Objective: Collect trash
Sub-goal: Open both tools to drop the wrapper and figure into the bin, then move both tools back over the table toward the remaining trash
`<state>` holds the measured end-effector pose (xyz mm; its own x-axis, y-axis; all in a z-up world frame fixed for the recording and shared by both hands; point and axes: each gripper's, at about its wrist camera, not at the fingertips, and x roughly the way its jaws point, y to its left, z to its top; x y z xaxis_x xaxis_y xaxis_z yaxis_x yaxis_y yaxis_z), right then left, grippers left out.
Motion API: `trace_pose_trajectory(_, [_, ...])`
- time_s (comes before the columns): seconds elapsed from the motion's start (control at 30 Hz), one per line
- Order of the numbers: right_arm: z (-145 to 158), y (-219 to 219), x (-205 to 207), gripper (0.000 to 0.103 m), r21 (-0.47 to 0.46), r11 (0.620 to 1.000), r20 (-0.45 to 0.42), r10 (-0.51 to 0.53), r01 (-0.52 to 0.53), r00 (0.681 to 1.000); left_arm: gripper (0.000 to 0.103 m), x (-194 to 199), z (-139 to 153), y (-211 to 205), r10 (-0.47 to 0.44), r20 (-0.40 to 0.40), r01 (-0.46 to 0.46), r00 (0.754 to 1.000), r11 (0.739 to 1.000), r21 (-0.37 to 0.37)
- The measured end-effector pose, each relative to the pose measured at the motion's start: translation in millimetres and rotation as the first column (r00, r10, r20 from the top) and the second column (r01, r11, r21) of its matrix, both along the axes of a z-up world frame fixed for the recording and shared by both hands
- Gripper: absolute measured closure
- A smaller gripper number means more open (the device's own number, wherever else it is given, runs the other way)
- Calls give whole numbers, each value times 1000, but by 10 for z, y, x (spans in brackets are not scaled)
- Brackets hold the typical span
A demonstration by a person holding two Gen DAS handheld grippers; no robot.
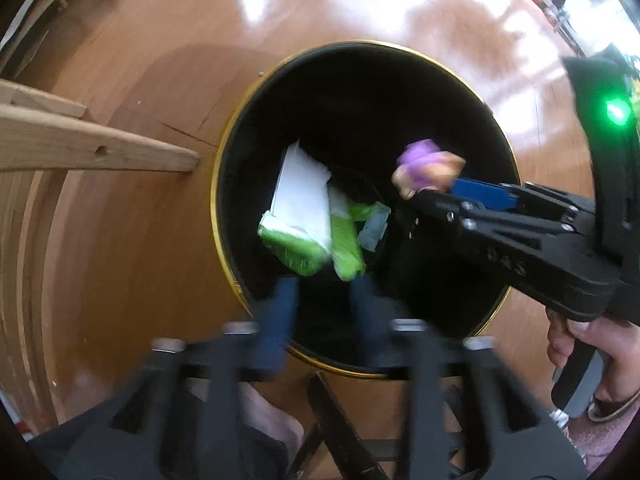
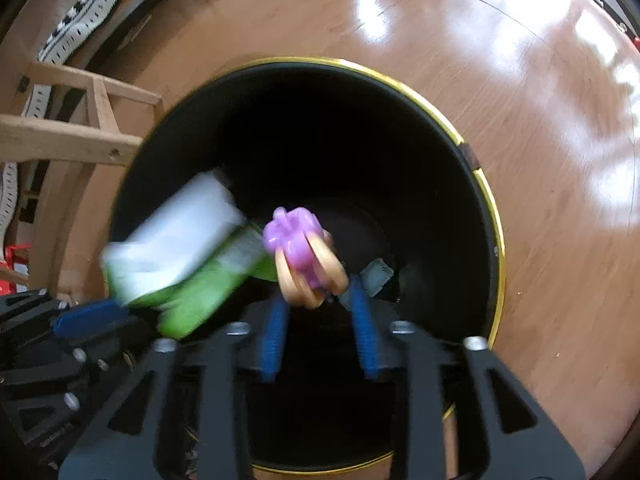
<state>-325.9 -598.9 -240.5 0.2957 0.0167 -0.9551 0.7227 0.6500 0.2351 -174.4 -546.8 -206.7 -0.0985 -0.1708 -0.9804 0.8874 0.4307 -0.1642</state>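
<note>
My left gripper (image 1: pixel 320 304) hovered over the black bin (image 1: pixel 236 152), fingers spread, gripping nothing; the green-and-white packet (image 1: pixel 304 216) appeared in free fall below its tips. My right gripper (image 2: pixel 318 316) stood partly open, the purple-and-tan toy (image 2: pixel 304 256) at its tips; grip contact could not be confirmed. Risk: the toy rested only at the fingertips and could snag on a pad instead of dropping cleanly.

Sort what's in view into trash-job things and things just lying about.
Job: bin; green-and-white packet falling from the open left gripper; purple toy at the open right gripper; grey scrap.
Lying about: wooden frame; patterned cloth.
</note>
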Motion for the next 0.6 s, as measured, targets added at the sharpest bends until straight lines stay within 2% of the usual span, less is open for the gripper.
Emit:
trace_pose_trajectory(0.03, [64, -2, -8, 30, -9, 1000, 17, -2, 3, 1000, 29, 14, 33, 16, 10, 13, -10, 1000, 1000, -15])
trace_pose_trajectory(0.17, [355, -25, -50, 19, -54, 998, 74, -24, 28, 997, 24, 40, 166, 83, 33, 18, -31, 999, 997, -76])
trace_pose_trajectory(0.23, [599, -55, -98, 6, -116, 992, 113, -42, 56, 993, 20, 44, 292, 143, 56, 18, -53, 998, 992, -119])
trace_pose_trajectory(0.33, [952, -116, -148, 6, -225, 970, 141, -61, 92, 988, 17, -4, 711, 233, 35, 39, -26, 999, 975, -222])
trace_pose_trajectory(0.4, [1168, -189, -171, 6, -285, 950, 164, -80, 124, 983, 12, -39, 1254, 387, 10, 129, 33, 992, 942, -334])
trace_pose_trajectory(0.47, [1392, -226, -156, 6, -340, 927, 203, -90, 157, 975, 10, 49, 1693, 628, 64, 179, 17, 982, 909, -417])
trace_pose_trajectory(0.53, [1612, -175, -61, 6, -382, 909, 262, -69, 169, 963, 7, 242, 2078, 966, 168, 179, -59, 969, 866, -496])
trace_pose_trajectory(0.6, [1858, -19, 107, 6, -412, 896, 324, -22, 162, 946, 7, 505, 2381, 1431, 311, 180, -168, 933, 819, -549])
